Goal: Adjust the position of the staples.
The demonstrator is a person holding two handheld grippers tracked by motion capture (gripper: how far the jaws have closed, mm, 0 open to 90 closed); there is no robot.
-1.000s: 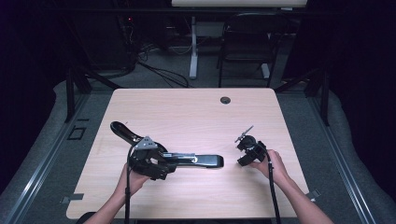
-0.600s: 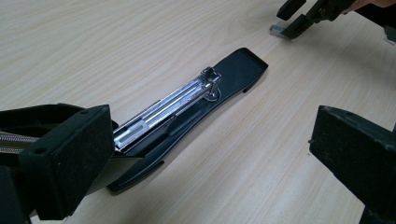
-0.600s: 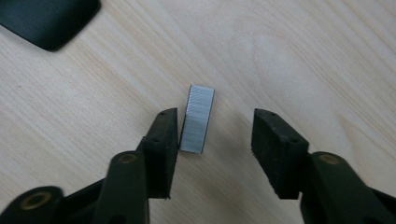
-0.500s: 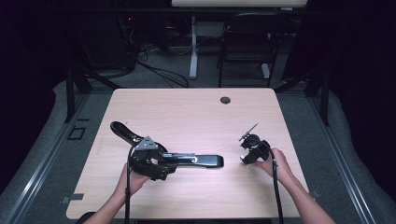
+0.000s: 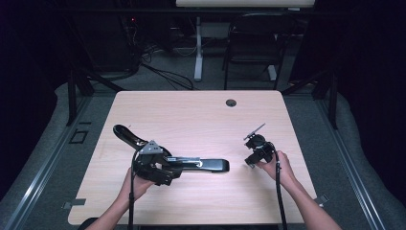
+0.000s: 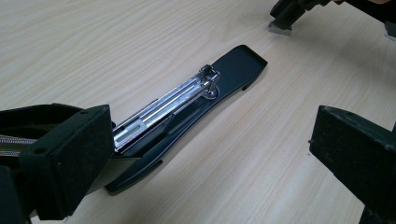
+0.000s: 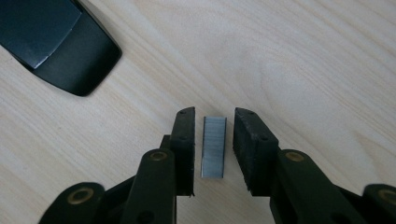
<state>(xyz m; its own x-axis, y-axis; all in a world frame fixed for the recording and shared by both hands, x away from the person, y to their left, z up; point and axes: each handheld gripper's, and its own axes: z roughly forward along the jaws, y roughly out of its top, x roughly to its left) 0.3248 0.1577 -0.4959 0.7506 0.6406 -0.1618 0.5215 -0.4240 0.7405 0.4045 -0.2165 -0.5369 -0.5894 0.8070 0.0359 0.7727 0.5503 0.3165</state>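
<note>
- Forearms and hands: two, entering the high view from the 6 o'clock edge of the table (image 5: 201, 110); each hand carries one gripper with a black cable trailing back toward the person.
- Left gripper (image 5: 154, 168): at 7 o'clock on the tabletop in the high view, lying over the hinge end of the stapler. In the left gripper view its two black padded jaws stand wide apart, one at 8 o'clock and one at 4 o'clock of the frame; the near pad sits against the stapler's rear, the far pad is clear of it.
- Stapler (image 6: 187, 109): black, long, opened flat on the table, silver staple channel exposed along its length. Base runs toward 3 o'clock in the high view; the lifted top arm angles away toward 10 o'clock.
- Right gripper (image 7: 214, 140): at 4 o'clock on the tabletop in the high view, pointed down at the wood. Jaws have just been closing and now stand narrowly apart, a thin gap showing either side of the strip between them; pads not yet pressing.
- Staple strip (image 7: 214, 145): grey, short, lying flat on the table between the right jaws, just beyond the stapler's front tip, which shows at 10 o'clock in the right gripper view.
- Cable grommet (image 5: 231, 102): dark, round, at 12 o'clock near the table's far edge.
- Chair (image 5: 253, 43): black, beyond the table at 1 o'clock.
</note>
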